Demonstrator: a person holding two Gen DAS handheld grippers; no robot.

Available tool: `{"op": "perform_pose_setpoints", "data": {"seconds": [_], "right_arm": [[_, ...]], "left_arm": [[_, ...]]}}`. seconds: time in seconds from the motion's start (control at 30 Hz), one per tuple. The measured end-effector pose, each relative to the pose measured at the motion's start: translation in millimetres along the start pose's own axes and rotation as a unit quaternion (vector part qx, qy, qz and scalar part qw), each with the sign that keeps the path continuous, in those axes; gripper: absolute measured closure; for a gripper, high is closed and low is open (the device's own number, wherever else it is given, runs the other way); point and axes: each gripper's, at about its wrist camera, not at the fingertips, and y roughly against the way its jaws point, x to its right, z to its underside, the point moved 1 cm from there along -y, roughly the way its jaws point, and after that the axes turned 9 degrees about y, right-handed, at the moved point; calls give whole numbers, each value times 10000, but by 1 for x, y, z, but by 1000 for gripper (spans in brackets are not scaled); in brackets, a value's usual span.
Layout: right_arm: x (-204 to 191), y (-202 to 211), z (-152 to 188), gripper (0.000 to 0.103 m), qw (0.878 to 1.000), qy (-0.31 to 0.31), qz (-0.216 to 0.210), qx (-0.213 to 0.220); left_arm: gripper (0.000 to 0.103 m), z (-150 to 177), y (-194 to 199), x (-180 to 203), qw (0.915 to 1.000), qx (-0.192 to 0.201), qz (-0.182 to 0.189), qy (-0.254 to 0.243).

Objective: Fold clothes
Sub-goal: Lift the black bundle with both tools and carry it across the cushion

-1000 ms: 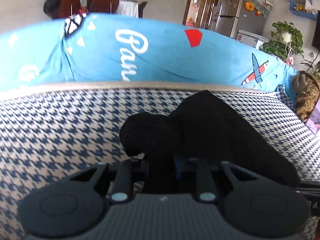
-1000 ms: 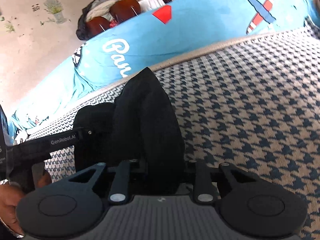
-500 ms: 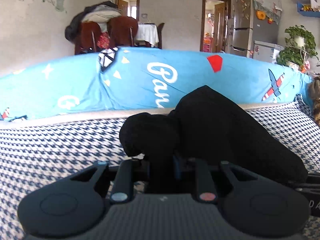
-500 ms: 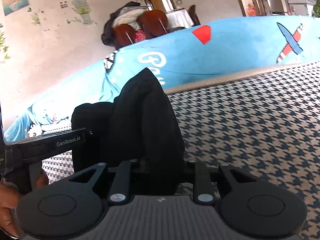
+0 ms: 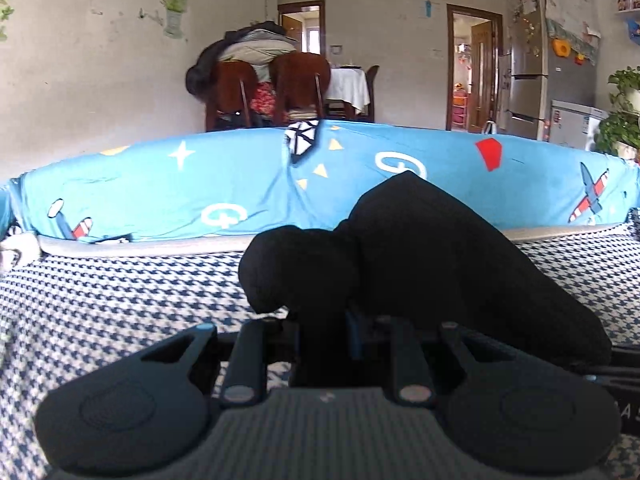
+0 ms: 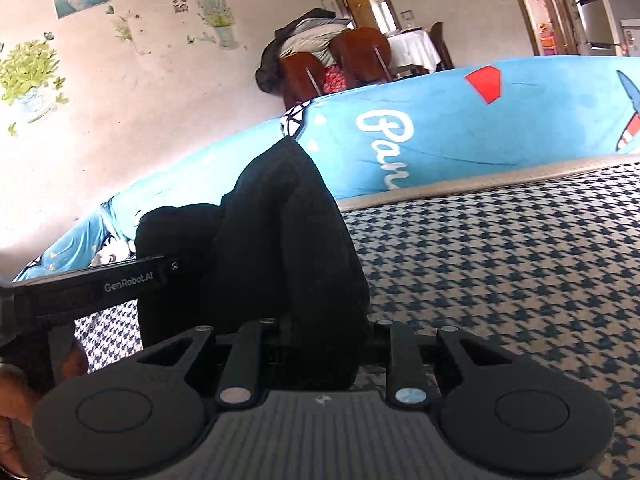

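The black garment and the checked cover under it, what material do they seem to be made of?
Black garment: probably soft matte knit or fleece; it bunches in rounded folds without shine. Checked cover: apparently woven fabric with a blue-and-white houndstooth pattern, flat and dull. The exact fibre cannot be told.

Black garment (image 6: 288,248) bunched in right gripper (image 6: 316,344) jaws above houndstooth cover (image 6: 500,272), left gripper (image 6: 88,284) alongside.

Your left gripper (image 5: 322,344) and right gripper (image 6: 320,346) look alike: matte black bodies with a ribbed grey deck, two round side discs, silver-capped link pins, and, left of the right gripper's deck, white "GenRobot.AI" lettering on a black bar (image 6: 92,282).
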Motion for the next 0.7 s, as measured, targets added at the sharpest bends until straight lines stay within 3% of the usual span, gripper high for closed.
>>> {"op": "perform_pose_setpoints", "data": {"seconds": [0.7], "right_arm": [[-62, -26, -20, 79, 9991, 162, -378, 83]], "left_arm": [[84, -21, 22, -55, 9960, 462, -687, 326]]}}
